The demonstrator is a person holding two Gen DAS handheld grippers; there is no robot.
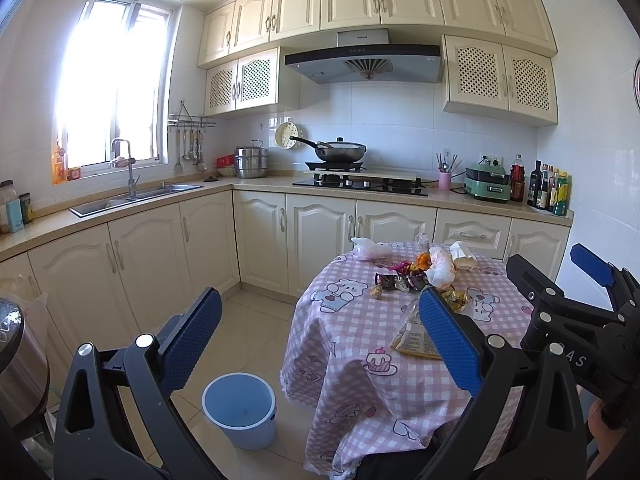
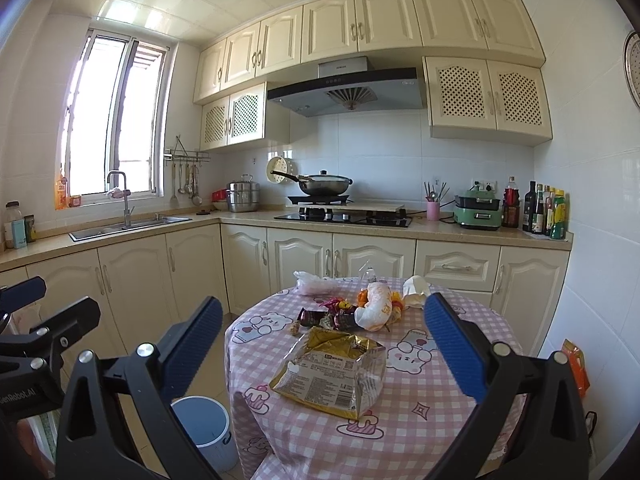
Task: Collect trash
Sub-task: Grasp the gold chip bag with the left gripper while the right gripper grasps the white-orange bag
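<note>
A round table with a pink checked cloth (image 2: pixel 420 420) carries trash: a gold snack bag (image 2: pixel 332 372) nearest me, dark candy wrappers (image 2: pixel 320 318), a white and orange plastic bag (image 2: pixel 376 306), a crumpled clear bag (image 2: pixel 312 282) and a white paper piece (image 2: pixel 416 290). A blue bucket (image 1: pixel 240 408) stands on the floor left of the table. My right gripper (image 2: pixel 324 344) is open above the gold bag, empty. My left gripper (image 1: pixel 320 332) is open, held above the floor and the table's left edge, empty. The gold bag (image 1: pixel 414 338) also shows in the left wrist view.
Cream kitchen cabinets (image 1: pixel 260 236) and a counter with a sink (image 1: pixel 132 200), a stove with a wok (image 1: pixel 340 152) and bottles (image 1: pixel 548 192) run behind the table. A steel appliance (image 1: pixel 18 364) stands at the far left. An orange packet (image 2: pixel 576 364) lies by the right wall.
</note>
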